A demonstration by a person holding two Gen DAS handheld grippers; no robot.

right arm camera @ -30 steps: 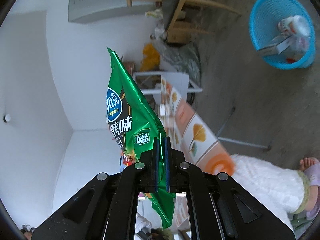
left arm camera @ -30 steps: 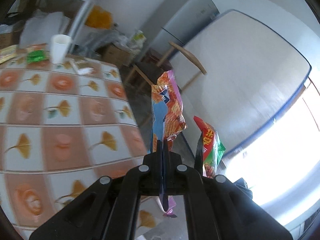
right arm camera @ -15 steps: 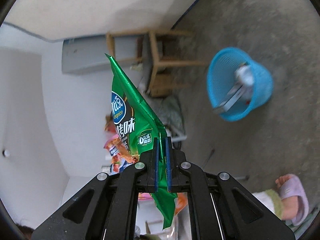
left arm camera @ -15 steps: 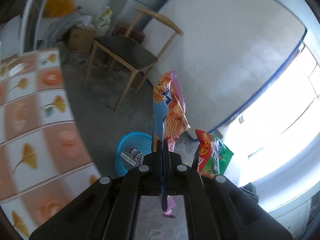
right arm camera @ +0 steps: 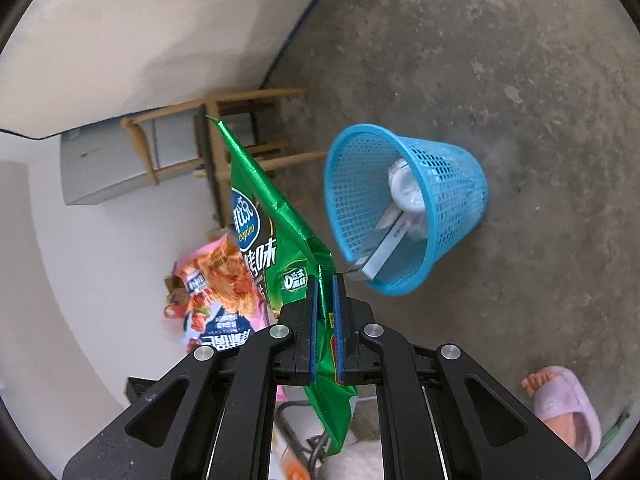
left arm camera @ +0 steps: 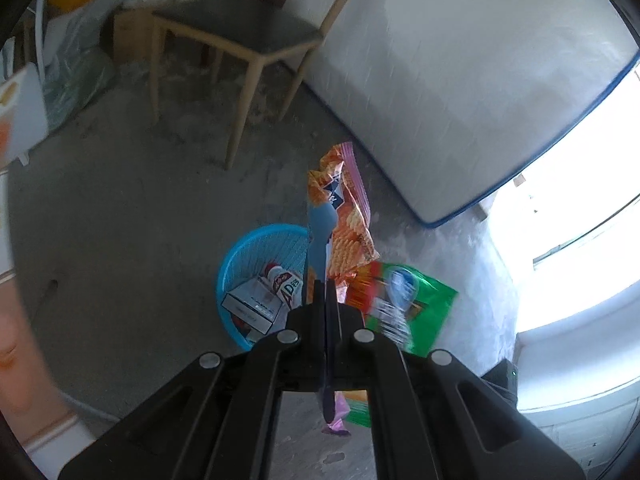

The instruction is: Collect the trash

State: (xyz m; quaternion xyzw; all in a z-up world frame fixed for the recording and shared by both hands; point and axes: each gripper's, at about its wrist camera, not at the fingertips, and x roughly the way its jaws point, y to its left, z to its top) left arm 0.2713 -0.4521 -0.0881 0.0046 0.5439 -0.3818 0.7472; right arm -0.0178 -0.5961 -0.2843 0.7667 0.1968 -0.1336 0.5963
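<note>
- Left gripper (left arm camera: 325, 292) clamped tight on the orange chip bag (left arm camera: 346, 220), hanging over the blue basket (left arm camera: 240, 268).
- Right gripper (right arm camera: 324, 296): jaws just easing apart, green snack bag (right arm camera: 276, 240) loose between them, basket to its right.

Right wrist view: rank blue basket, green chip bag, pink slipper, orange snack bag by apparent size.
1. blue basket and green chip bag: look alike, and the bag sits much nearer the camera, so unranked.
2. orange snack bag, partly hidden.
3. pink slipper.

Bare grey concrete floor (right arm camera: 500, 60) under a blue mesh basket (right arm camera: 448, 184) (trash inside) and a wooden chair (left arm camera: 236, 36).
</note>
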